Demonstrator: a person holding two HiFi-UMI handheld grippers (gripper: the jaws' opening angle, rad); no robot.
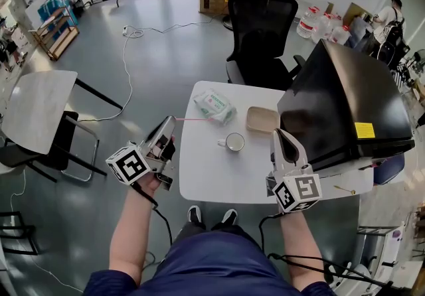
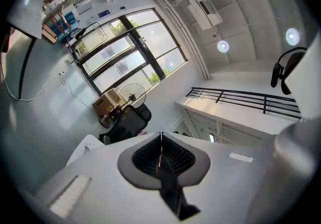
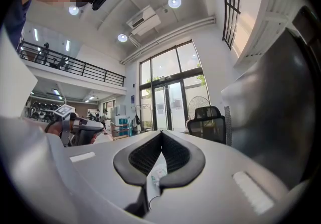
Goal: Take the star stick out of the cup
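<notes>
Your left gripper (image 1: 171, 122) has its fingers (image 2: 143, 155) pressed fully together on the stick (image 1: 196, 119), a hair-thin pink line. In the left gripper view it shows as a sliver in the seam between the pads (image 2: 160, 153). From the head view, the stick runs level from the fingertips out over the near corner of the worktop (image 1: 219, 175) towards the wipes pack (image 1: 214, 107). It is clear of the cup (image 1: 234, 142), which stands upright and alone mid-worktop. The star end is too small to make out.

I'd judge the stick very light and thin, probably a little springy, and easy to bend or snap if it is levered. You are holding it at one end, so the long free length will likely wag with any quick wrist turn. Move slowly and keep it level. The ribbed pads should hold it, but something this slim can roll or pivot in the seam, so squeeze steadily, not hard.

Your right gripper (image 1: 279, 134) sits near the worktop's right edge. Its fingers (image 3: 145, 155) are closed tip to tip on nothing; only the wipes pack shows in the gap below the tips.
</notes>
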